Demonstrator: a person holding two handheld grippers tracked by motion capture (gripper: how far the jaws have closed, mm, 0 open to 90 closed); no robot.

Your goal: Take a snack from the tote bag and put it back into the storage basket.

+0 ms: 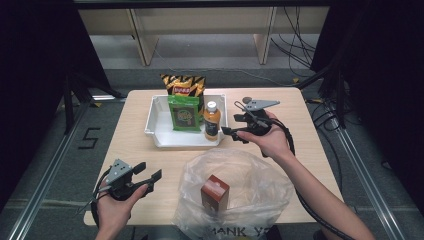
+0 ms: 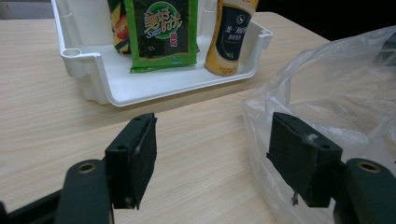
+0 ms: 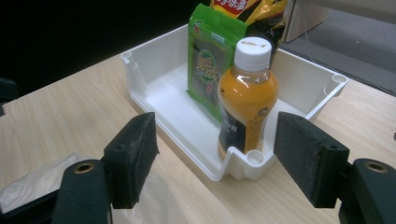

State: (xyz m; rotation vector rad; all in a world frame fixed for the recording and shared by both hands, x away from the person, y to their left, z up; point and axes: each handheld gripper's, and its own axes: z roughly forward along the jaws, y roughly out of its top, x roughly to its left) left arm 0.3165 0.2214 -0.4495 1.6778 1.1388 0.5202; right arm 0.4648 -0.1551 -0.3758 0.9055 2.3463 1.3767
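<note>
Left gripper (image 1: 150,176) low, jaws open and empty; right gripper (image 1: 229,133) raised, jaws open, empty

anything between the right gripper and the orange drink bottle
Only the white tray's near corner wall. In the right gripper view the orange drink bottle stands just behind it, ahead of the open right gripper.

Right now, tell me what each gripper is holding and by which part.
Nothing is held. The left gripper has open jaws beside the plastic bag. The right gripper faces the orange bottle in the white tray, jaws open, not touching it.
</note>
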